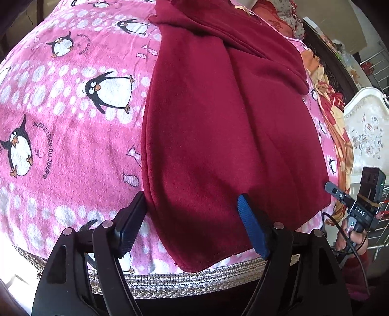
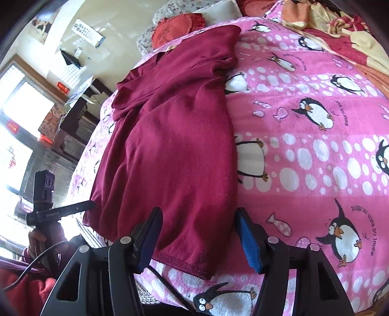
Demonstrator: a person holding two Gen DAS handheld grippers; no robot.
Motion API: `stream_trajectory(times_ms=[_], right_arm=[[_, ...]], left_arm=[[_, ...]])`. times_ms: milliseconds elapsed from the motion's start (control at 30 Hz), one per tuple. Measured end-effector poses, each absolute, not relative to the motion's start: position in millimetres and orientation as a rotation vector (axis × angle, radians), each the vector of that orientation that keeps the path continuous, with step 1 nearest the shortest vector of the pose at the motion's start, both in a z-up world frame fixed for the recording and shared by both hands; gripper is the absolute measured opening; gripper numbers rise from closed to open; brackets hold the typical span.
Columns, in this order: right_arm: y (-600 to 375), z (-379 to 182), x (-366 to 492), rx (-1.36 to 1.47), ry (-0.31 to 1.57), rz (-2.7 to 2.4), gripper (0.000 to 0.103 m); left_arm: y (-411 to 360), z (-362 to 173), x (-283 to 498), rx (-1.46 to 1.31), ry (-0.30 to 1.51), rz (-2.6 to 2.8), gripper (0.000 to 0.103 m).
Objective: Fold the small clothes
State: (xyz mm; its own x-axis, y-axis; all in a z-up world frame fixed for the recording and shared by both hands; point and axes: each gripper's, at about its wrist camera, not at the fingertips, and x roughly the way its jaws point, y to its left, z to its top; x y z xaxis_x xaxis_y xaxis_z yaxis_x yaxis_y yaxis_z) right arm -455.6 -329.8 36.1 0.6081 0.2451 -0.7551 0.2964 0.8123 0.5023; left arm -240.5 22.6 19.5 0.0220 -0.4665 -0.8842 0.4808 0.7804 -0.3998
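So the dark red garment [image 1: 226, 126] is lying lengthwise on a pink penguin blanket [image 1: 73, 116], sleeves folded in across the top, hem toward the near edge of the bed. The left gripper [image 1: 192, 223] has its jaws spread wide over the hem's left corner, cloth between them but the pads don't look pressed on it. The right gripper [image 2: 199, 240] is about the same, jaws apart over the hem's other corner, not clamping.

Stuff around: a red cushion [image 2: 170, 29] and floral pillows [image 2: 175, 9] sit past the collar end, and an orange-and-cream quilt [image 2: 340, 26] is bunched along the far side. A white padded headboard [image 1: 364, 136] stands off to one edge.

Plenty of bare blanket beside the garment on the penguin side. The braided bed edge [image 1: 170, 282] runs right under the hem, so not much room there.
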Motion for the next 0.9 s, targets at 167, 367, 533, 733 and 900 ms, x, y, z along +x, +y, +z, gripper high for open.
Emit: stream_trajectory(times_ms=[167, 367, 533, 733, 900], right_arm=[[-322.4, 32.7, -447.1, 0.571, 0.924, -0.057, 0.042], [-334.7, 33.2, -457.1, 0.648, 0.875, -0.038, 0.009], [-321.4, 40.2, -449.7, 0.604, 0.871, -0.03, 0.008], [-325.3, 76.7, -476.3, 0.601, 0.81, -0.023, 0.007], [-312.8, 53.1, -471.4, 0.596, 0.903, -0.017, 0.007]], left_arm=[[19.9, 22.2, -244.5, 0.053, 1.341, -0.736, 0.073], [22.8, 19.6, -244.0, 0.014, 1.342, -0.724, 0.019], [25.6, 34.4, -244.3, 0.024, 1.318, -0.782, 0.009], [51.5, 55.9, -248.3, 0.005, 1.281, -0.816, 0.009], [51.9, 26.9, -248.8, -0.013, 1.366, -0.766, 0.006]])
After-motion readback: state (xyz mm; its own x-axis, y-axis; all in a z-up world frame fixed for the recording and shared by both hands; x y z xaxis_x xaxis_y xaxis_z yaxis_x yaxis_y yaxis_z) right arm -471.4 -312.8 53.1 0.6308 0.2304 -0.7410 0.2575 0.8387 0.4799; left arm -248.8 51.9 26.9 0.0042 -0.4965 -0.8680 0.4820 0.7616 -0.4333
